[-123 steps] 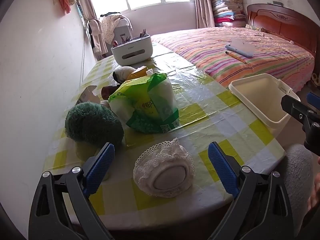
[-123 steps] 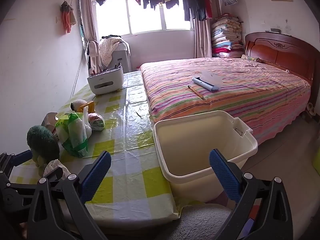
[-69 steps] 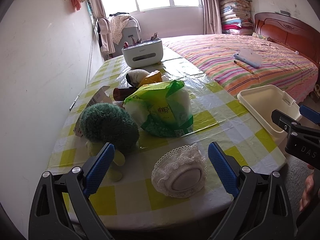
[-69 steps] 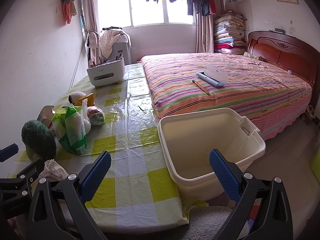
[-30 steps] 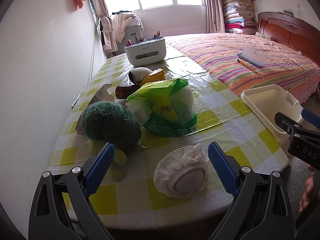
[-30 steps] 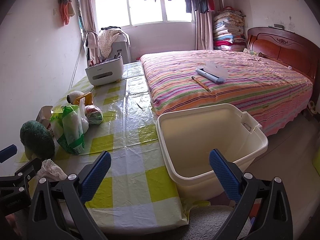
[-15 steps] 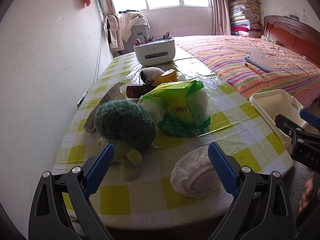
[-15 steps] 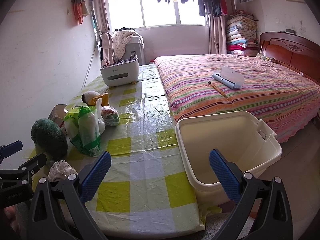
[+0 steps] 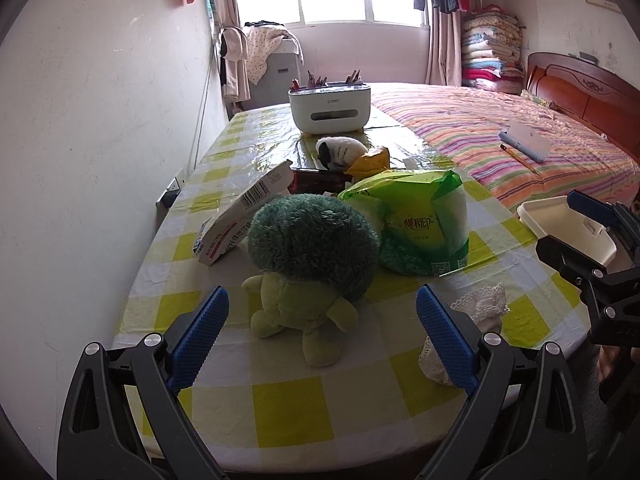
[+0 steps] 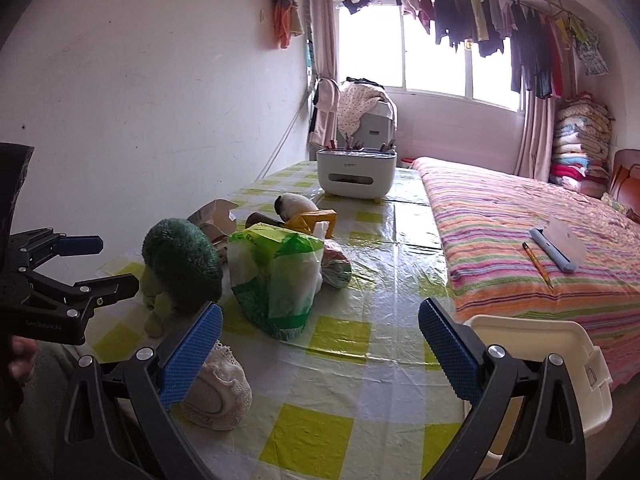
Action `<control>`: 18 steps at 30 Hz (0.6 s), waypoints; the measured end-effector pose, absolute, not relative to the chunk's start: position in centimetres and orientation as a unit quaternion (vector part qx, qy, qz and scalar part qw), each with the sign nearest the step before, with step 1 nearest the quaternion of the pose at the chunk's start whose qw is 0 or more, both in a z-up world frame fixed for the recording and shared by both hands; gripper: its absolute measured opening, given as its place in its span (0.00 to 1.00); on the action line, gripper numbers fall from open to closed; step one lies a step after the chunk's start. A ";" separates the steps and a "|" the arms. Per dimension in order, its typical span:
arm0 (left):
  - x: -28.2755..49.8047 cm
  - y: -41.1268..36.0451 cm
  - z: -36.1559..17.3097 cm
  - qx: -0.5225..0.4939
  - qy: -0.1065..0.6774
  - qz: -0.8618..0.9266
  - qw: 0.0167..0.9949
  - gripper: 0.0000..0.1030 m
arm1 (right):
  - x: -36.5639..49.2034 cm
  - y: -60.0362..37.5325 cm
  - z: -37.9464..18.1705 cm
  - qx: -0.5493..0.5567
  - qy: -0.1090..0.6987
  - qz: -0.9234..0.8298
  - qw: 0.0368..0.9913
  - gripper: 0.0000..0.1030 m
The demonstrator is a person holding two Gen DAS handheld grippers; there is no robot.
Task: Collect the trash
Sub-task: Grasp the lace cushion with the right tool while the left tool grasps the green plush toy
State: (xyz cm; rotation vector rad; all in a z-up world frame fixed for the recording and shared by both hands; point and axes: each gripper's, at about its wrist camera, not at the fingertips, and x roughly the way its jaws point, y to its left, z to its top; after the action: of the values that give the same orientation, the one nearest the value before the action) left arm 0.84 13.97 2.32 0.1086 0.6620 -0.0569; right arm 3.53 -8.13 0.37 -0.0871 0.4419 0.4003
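Note:
On the checked table point(image 9: 288, 408) lie a green plastic bag point(image 9: 416, 224) point(image 10: 280, 280), an opened cardboard box point(image 9: 244, 212), a yellow wrapper point(image 9: 370, 162) point(image 10: 310, 216) and a crumpled ball of wrapping point(image 10: 336, 266). A cream bin point(image 10: 560, 360) point(image 9: 560, 224) stands beside the table's right edge. My left gripper point(image 9: 320, 336) is open and empty, in front of a green plush toy point(image 9: 312, 248). My right gripper point(image 10: 320, 344) is open and empty above the table's near edge, right of a lace cup point(image 10: 220, 388).
A white organiser point(image 9: 330, 108) stands at the table's far end. A dark bottle point(image 9: 316, 180) and a black-and-white plush point(image 9: 340, 150) lie behind the bag. A wall runs along the left. A striped bed point(image 10: 540, 248) is on the right.
Both grippers have swung left. The left one now faces the plush toy, with the lace cup by its right finger. The right one now faces the table, with the bin at lower right.

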 end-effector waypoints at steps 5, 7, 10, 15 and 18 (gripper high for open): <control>1.1 16.4 2.8 0.023 0.320 -0.042 0.946 0.91 | 5.4 -7.0 0.8 -0.007 0.241 0.285 0.928 0.93; 1.3 17.0 3.3 0.018 0.315 -0.052 0.948 0.91 | 5.3 -6.9 0.6 0.019 0.248 0.316 0.916 0.93; 1.9 17.4 4.1 0.012 0.309 -0.074 0.948 0.91 | 4.4 -5.6 -0.4 0.007 0.263 0.341 0.903 0.93; 4.5 17.7 4.4 -0.023 0.322 -0.096 0.942 0.91 | 4.2 -4.0 -2.8 -0.015 0.307 0.362 0.880 0.93; 6.4 17.4 3.7 -0.030 0.343 -0.096 0.934 0.91 | 4.8 -4.0 -3.6 -0.015 0.322 0.360 0.875 0.93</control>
State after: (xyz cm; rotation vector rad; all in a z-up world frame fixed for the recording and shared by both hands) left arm 6.42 17.42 3.67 -0.0617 0.7018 -0.1956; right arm 4.81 -3.96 -3.60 -0.0314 0.6731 0.7506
